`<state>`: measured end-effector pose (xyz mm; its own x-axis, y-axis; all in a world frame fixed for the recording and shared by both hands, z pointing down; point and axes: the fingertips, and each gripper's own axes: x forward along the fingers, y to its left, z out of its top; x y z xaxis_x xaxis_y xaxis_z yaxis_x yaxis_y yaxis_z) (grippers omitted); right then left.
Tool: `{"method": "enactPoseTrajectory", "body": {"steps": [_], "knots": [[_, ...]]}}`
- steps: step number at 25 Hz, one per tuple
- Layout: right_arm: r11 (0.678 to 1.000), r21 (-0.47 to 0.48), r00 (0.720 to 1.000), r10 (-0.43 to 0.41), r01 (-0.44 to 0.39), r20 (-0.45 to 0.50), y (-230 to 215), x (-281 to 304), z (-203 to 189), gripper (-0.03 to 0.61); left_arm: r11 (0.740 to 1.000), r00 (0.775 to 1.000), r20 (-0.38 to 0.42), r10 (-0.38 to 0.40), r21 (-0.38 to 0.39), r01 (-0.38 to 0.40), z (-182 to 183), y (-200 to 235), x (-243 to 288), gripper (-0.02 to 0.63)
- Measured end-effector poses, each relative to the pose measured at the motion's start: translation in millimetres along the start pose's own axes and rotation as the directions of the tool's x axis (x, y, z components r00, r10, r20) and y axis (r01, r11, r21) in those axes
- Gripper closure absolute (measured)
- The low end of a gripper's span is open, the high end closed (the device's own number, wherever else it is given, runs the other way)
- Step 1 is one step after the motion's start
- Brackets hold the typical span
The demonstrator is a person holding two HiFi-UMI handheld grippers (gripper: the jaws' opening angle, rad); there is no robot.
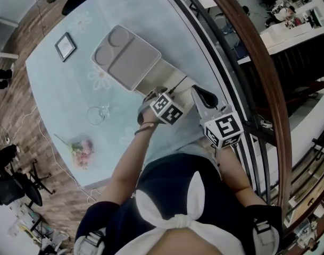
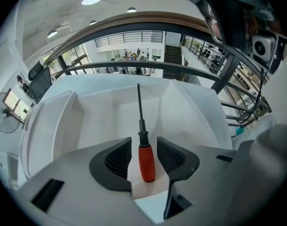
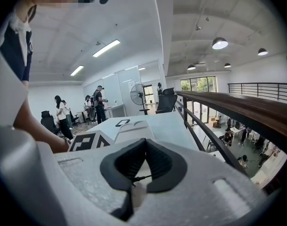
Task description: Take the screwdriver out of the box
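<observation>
My left gripper [image 2: 144, 140] points steeply down into the open white box [image 2: 195, 117]. Its jaws stand apart, one on each side of the red handle of the screwdriver [image 2: 142, 133], with a narrow gap at each pad. The screwdriver lies on the box floor, and its black shaft runs straight away from the jaws. My right gripper [image 3: 145, 142], beside the left, has its jaws together and empty, above the worktop [image 3: 169, 124]. A wooden railing [image 3: 237, 109] runs beyond.

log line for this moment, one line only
left gripper: open, astride screwdriver handle | screwdriver: lying in box | right gripper: shut, nothing held
</observation>
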<state>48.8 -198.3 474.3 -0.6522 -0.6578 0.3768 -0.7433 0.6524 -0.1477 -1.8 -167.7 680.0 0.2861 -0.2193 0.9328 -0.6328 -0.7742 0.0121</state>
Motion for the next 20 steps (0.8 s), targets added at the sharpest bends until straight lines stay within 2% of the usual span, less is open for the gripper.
{"method": "enactPoseTrajectory", "body": {"steps": [3, 7, 17, 20], "knots": [[1.0, 0.002, 1.0, -0.005, 0.005, -0.001, -2, 1, 0, 0.58, 0.998, 0.998, -0.052, 0.035, 0.058, -0.032, -5, 2, 6, 0.448], [1.0, 0.002, 1.0, -0.011, 0.011, 0.002, -4, 3, 1, 0.58, 0.991, 0.995, -0.077, 0.069, 0.116, -0.06, -9, 7, 9, 0.485], [1.0, 0.0, 1.0, -0.012, 0.012, 0.006, -4, 4, 3, 0.58, 0.992, 0.996, -0.065, 0.066, 0.114, -0.058, -10, 12, 6, 0.514], [1.0, -0.005, 1.0, -0.014, 0.014, 0.01, -5, 2, 6, 0.58, 0.996, 0.998, -0.044, 0.035, 0.08, -0.032, -7, 13, 3, 0.514]]}}
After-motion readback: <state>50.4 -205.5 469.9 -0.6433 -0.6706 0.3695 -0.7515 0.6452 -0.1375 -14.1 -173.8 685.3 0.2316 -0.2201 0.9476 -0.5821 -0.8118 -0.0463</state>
